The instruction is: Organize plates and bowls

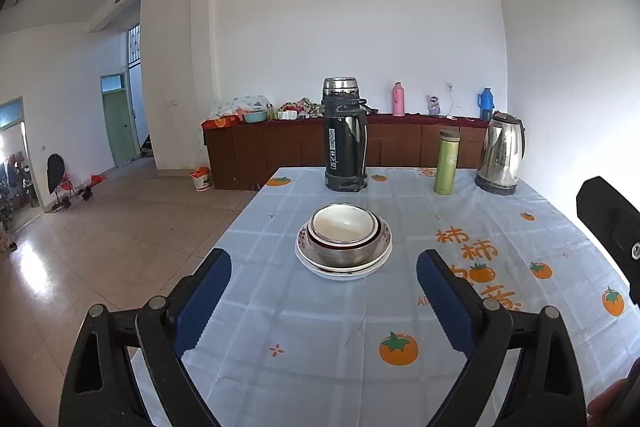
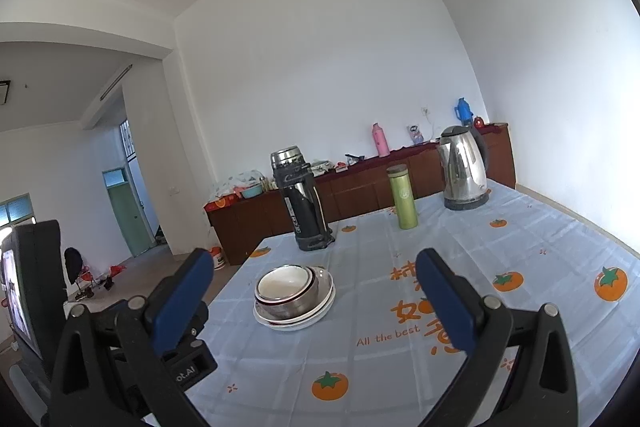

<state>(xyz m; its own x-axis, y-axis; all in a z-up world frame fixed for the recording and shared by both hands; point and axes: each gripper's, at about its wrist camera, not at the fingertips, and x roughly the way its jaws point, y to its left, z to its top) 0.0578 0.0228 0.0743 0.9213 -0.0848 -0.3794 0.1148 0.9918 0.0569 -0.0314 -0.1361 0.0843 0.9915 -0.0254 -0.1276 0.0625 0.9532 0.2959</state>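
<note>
One stack of dishes stands on the tablecloth: white plates (image 1: 343, 269) at the bottom, a steel bowl (image 1: 344, 254) on them, and a white bowl (image 1: 344, 223) nested inside. The right wrist view shows the same stack of plates (image 2: 298, 317) and bowls (image 2: 286, 289) left of centre. My left gripper (image 1: 324, 293) hovers short of the stack, jaws wide open and empty. Further back and to the right, my right gripper (image 2: 314, 293) is also open with nothing between its blue pads.
A black thermos (image 1: 345, 137), a green bottle (image 1: 446, 163) and a steel kettle (image 1: 500, 155) stand along the table's far edge. Behind is a brown sideboard (image 1: 280, 147) with clutter. The table's left edge drops to the tiled floor (image 1: 120, 227). The other gripper's body (image 1: 612, 227) shows at right.
</note>
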